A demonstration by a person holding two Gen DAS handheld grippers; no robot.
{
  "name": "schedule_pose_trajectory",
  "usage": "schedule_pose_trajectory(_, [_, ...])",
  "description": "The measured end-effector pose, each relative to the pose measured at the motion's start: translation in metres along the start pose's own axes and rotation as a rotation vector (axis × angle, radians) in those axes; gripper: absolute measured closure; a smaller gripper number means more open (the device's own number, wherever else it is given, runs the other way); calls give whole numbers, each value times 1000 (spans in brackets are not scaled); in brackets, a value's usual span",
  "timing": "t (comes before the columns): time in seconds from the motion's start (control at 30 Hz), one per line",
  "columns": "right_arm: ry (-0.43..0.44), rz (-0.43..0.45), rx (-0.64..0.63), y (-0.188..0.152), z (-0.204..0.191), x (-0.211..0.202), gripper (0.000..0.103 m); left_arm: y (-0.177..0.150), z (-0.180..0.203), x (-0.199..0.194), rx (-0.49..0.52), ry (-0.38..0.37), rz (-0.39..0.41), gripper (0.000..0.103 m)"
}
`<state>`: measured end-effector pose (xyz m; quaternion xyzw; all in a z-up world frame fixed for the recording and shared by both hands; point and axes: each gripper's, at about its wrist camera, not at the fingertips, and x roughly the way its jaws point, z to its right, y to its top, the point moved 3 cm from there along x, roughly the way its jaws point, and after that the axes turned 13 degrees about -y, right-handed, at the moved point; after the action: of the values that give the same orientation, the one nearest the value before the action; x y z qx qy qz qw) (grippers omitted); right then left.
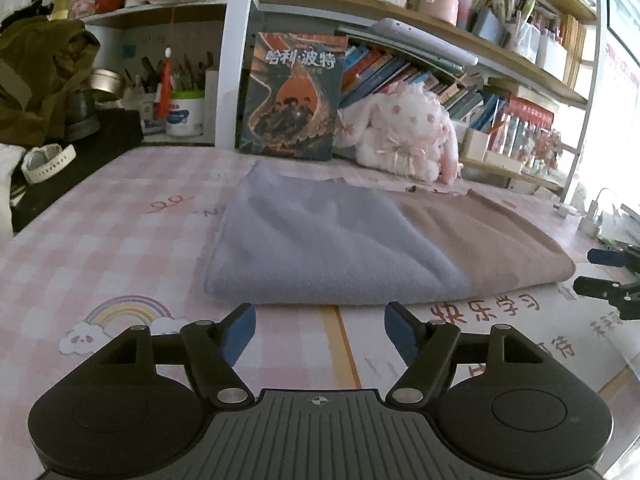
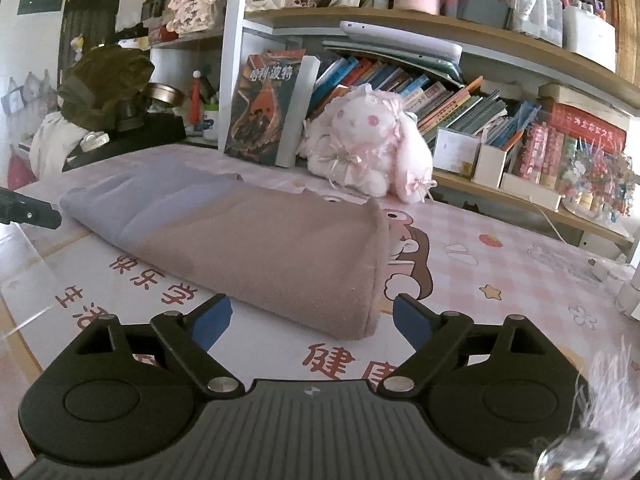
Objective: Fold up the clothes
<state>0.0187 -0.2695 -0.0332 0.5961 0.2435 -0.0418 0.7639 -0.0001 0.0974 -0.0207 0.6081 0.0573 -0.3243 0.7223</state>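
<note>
Left wrist view: left hand-held gripper (image 1: pixel 320 322) stood wide, jaws empty, just short of the near folded edge of the cloth (image 1: pixel 360 240), a two-tone piece, lavender half left, tan half right, lying folded on the pink checked worktop (image 1: pixel 100 248). The right hand-held gripper (image 1: pixel 600 276) showed at the right edge, apart from the cloth. Right wrist view: right hand-held gripper (image 2: pixel 312 320) also wide and empty, near the cloth's tan corner, not touching. Plush rabbit (image 2: pixel 372 144) and book (image 2: pixel 264 108) stood behind. Risk, by judgement: pinching only the top layer would pull the fold open; uneven lifts by the two hands would skew the next fold.
</note>
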Motion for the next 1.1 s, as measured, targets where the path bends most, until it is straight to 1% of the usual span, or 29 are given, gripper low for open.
schedule_pose_trajectory(0.1, [2, -11, -4, 0, -1, 2, 14, -1, 0, 3, -23, -12, -3, 30])
schedule_pose_trajectory(0.2, [-3, -8, -2, 0, 0, 1, 12, -2, -3, 5, -68, -34, 0, 30])
schedule_pose_trajectory(0.33, [0, 4, -16, 0, -2, 0, 11, -4, -9, 9, -139, -45, 3, 30])
schedule_pose_trajectory(0.43, [1, 13, -31, 0, -5, -1, 11, -2, -16, 9, -205, -61, 26, 29])
schedule_pose_trajectory(0.53, [6, 18, -40, 1, -6, -2, 11, 1, -28, 9, -307, -96, 57, 29])
schedule_pose_trajectory(0.63, [10, 15, -39, 0, -6, -2, 11, 3, -45, 11, -464, -134, 110, 29])
schedule_pose_trajectory(0.77, [17, 4, -19, 1, -3, 0, 11, 4, -65, 12, -669, -149, 167, 30])
schedule_pose_trajectory(0.83, [36, 3, 19, 6, 3, 5, 13, 6, -68, 15, -712, -137, 174, 30])
schedule_pose_trajectory(0.97, [67, 22, 112, 25, 17, 17, 14, 10, -71, 21, -757, -103, 194, 30])
schedule_pose_trajectory(1.03, [45, 25, 103, 38, 21, 28, 15, 12, -73, 24, -769, -80, 206, 34])
schedule_pose_trajectory(1.07, [34, 25, 98, 44, 23, 33, 21, 13, -73, 25, -764, -64, 208, 35])
schedule_pose_trajectory(1.1, [25, 15, 90, 47, 25, 40, 28, 15, -72, 27, -758, -49, 207, 38])
